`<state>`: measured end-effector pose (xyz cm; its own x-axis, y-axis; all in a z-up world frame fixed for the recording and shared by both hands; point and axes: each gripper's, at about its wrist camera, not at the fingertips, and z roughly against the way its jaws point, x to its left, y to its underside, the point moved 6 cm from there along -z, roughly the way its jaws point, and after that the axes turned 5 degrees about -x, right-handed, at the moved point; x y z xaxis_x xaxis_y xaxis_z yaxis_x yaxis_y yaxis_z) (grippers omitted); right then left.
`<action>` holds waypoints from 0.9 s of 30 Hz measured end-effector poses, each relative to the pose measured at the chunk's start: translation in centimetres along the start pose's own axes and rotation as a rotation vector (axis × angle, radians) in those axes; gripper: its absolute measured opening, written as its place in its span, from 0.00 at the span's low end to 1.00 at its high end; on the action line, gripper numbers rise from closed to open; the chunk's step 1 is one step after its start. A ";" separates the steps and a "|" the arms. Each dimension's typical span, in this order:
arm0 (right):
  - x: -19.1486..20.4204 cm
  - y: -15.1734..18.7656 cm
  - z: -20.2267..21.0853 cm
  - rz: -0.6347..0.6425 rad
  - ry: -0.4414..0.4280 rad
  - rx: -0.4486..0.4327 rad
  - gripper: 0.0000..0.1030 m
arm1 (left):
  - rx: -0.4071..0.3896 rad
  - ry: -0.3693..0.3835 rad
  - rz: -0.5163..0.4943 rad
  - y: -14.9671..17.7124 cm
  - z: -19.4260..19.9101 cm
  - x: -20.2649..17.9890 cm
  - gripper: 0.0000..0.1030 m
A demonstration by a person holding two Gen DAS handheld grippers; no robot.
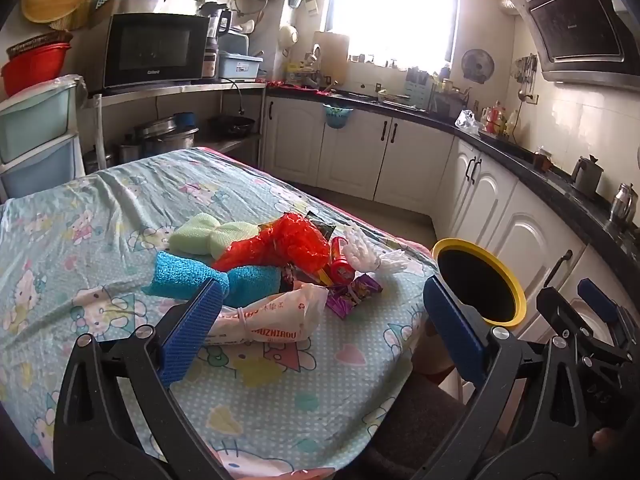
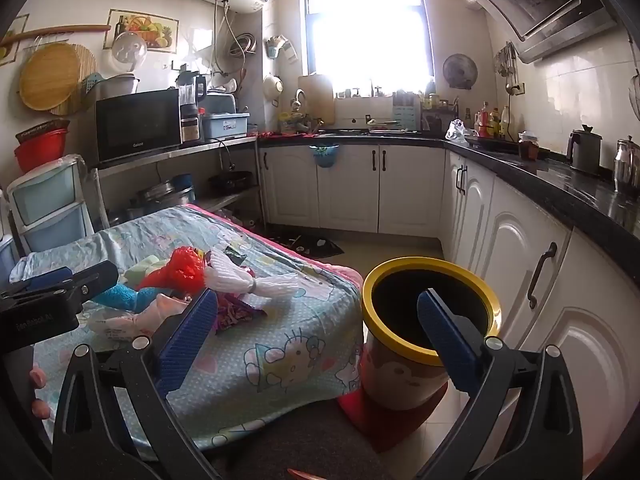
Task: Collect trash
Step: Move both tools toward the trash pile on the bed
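Both grippers' fingers are spread wide and empty: the left gripper faces the trash pile on the table, while the right gripper has the bin at two o'clock, likely placed there so trash drops straight in.

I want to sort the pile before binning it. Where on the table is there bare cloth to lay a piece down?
Bare tablecloth lies on the near side, between the white printed bag and the table's front edge, and across the far half behind the green foam net. It is crowded mid-table around the red mesh and blue foam net. The yellow-rimmed bin stands off the right edge.
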<state>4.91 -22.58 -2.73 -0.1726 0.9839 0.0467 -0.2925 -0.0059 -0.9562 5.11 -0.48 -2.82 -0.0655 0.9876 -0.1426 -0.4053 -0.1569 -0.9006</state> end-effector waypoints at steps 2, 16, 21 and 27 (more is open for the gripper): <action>0.1 -0.2 0.0 0.001 0.001 0.002 0.94 | 0.001 0.002 0.000 0.0 0.0 0.0 0.90; 0.2 -0.3 -0.2 0.007 -0.004 0.001 0.94 | -0.002 -0.001 -0.002 -0.3 0.1 0.0 0.90; 0.2 -0.4 -0.6 0.010 -0.008 0.003 0.94 | 0.000 0.000 0.003 -0.5 0.0 0.1 0.90; 0.5 -0.3 -1.3 0.040 -0.022 0.020 0.94 | 0.004 -0.003 0.013 -0.8 -0.1 0.8 0.90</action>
<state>6.17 -21.88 -2.79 -0.2050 0.9786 0.0152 -0.3041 -0.0489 -0.9514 5.49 0.41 -2.23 -0.0734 0.9855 -0.1533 -0.4079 -0.1699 -0.8971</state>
